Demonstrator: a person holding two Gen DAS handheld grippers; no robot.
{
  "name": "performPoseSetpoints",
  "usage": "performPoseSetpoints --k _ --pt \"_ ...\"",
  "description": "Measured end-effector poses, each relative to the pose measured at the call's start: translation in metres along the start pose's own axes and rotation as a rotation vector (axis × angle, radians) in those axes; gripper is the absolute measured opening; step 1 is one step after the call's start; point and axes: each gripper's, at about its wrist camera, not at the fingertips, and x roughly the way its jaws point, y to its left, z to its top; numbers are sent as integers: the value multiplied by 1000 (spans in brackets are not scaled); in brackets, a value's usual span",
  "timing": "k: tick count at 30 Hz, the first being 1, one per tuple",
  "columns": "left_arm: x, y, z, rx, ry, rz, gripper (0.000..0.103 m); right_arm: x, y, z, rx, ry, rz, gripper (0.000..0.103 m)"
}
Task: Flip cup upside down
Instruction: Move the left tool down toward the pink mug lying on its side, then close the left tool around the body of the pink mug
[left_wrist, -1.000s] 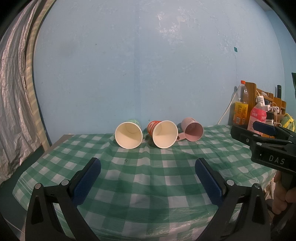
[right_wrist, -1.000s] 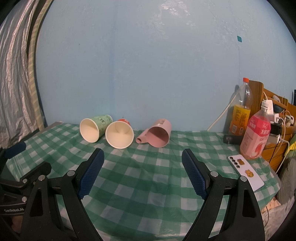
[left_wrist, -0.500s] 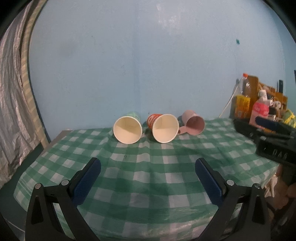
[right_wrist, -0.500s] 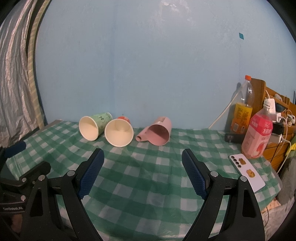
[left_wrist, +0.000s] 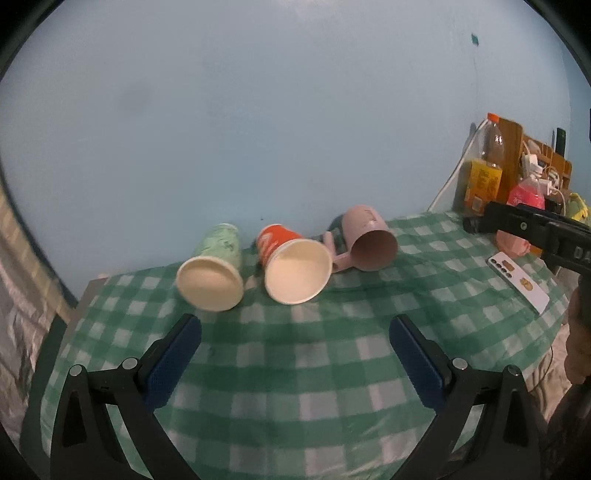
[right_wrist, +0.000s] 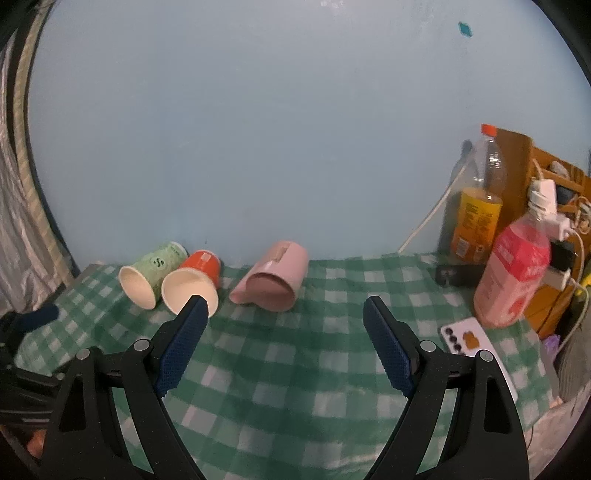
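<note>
Both grippers now nearer the cups, left gripper (left_wrist: 295, 354) and right gripper (right_wrist: 284, 332) wide open, empty, green cup (left_wrist: 216, 267), orange cup (left_wrist: 293, 264), pink mug (left_wrist: 367, 240) on their sides along the tablecloth's (left_wrist: 295, 387) far edge.

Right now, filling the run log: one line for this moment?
left gripper open | right gripper open | three cups on sides: green, orange, pink

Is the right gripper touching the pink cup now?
Apart. In the right wrist view, the right gripper is open, and green checked tablecloth shows between its fingers and the pink cup, which lies on its side farther back.
</note>
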Motion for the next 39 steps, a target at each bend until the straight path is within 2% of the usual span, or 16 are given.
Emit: performPoseSetpoints --k 3,7,9,14,19,26,32,36,39 --pt "14 -10 25 7 49 -12 103 13 -14 18 29 60 49 85" --pt "41 -25 61 30 121 -31 103 42 -38 38 110 186 105 85" --pt "58 -31 78 45 166 -17 103 57 -47 46 132 251 130 85" --pt "93 -49 108 44 224 13 103 99 -77 58 256 383 200 85" --pt "136 -73 119 66 295 16 103 138 -103 61 391 467 206 85" --pt "195 -96 123 55 409 -6 103 168 -117 67 411 495 165 85" --pt "226 -105 126 56 435 14 103 187 -130 61 427 502 130 85" --pt "245 -107 121 36 487 -13 102 195 -137 53 425 509 118 85" --pt "259 -110 116 44 499 9 101 203 -143 46 432 526 116 85"
